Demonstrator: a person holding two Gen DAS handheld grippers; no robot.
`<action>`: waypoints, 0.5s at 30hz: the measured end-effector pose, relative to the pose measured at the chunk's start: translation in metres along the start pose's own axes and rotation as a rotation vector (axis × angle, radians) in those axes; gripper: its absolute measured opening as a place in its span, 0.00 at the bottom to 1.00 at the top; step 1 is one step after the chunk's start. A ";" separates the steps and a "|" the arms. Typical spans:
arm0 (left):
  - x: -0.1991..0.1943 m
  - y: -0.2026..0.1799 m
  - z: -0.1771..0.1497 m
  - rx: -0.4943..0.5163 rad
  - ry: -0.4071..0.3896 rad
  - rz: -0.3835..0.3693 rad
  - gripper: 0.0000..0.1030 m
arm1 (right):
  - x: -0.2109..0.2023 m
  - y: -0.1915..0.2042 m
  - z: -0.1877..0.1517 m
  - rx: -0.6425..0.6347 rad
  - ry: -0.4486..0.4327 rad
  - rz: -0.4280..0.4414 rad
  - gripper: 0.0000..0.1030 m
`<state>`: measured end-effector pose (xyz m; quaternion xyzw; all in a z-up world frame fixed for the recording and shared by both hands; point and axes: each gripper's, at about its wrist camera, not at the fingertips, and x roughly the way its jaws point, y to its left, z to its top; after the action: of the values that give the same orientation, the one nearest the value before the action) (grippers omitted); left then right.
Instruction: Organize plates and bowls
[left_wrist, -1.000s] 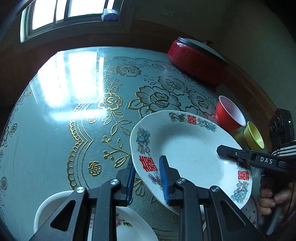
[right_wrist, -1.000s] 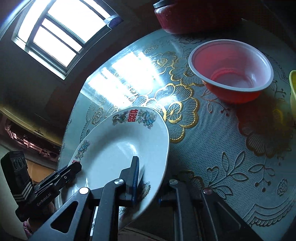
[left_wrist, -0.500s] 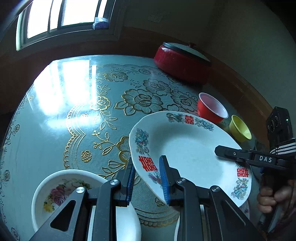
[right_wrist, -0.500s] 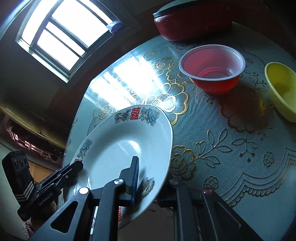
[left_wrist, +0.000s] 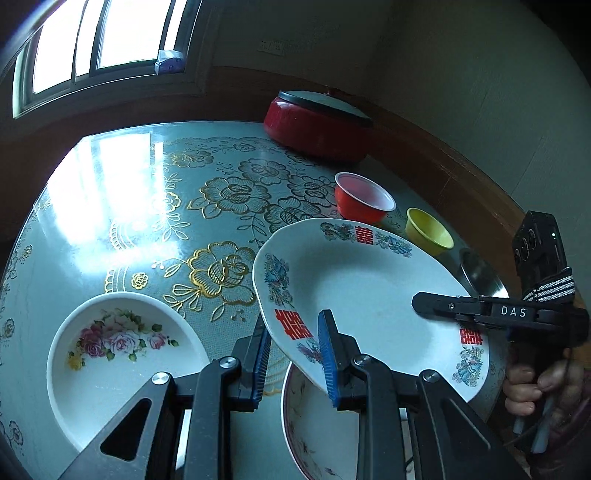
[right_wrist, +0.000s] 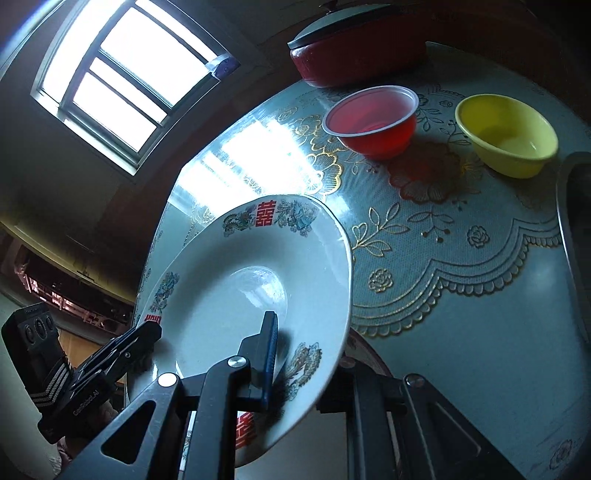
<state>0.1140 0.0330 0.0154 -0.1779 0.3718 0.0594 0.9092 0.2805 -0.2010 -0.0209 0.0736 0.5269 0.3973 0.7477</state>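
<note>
A: L to R in your left wrist view: rose-print bowl (left_wrist: 118, 354) sits lower left on the worktop (left_wrist: 110, 206), then your left tongs (left_wrist: 293, 350) at bottom centre.

B: Tongs state?

A: Left tongs are clenched on the near rim of the white plate (left_wrist: 369, 295), one blue pad above, one below. Plate's held tilted, off the worktop, centre-right of frame. A second patterned dish (left_wrist: 314, 424) lies under it, bottom centre.

B: And the right?

A: Your right tongs (left_wrist: 424, 306) grip the plate's opposite rim, mid-right edge. In the right wrist view one pad lies on the plate's inside, the other finger's behind the rim. Upper right: red bowl (left_wrist: 364, 197), then yellow bowl (left_wrist: 428, 230), both upright, apart.
</note>
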 end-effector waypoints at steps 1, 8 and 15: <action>-0.001 -0.002 -0.003 0.000 0.002 -0.005 0.25 | -0.003 -0.001 -0.004 0.003 -0.001 -0.001 0.14; -0.009 -0.011 -0.027 0.018 0.029 -0.030 0.25 | -0.013 -0.008 -0.032 0.029 0.010 -0.015 0.15; -0.013 -0.016 -0.045 0.032 0.049 -0.058 0.25 | -0.024 -0.011 -0.056 0.040 0.012 -0.033 0.16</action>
<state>0.0787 0.0019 -0.0006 -0.1756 0.3895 0.0227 0.9039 0.2356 -0.2420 -0.0340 0.0777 0.5403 0.3747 0.7494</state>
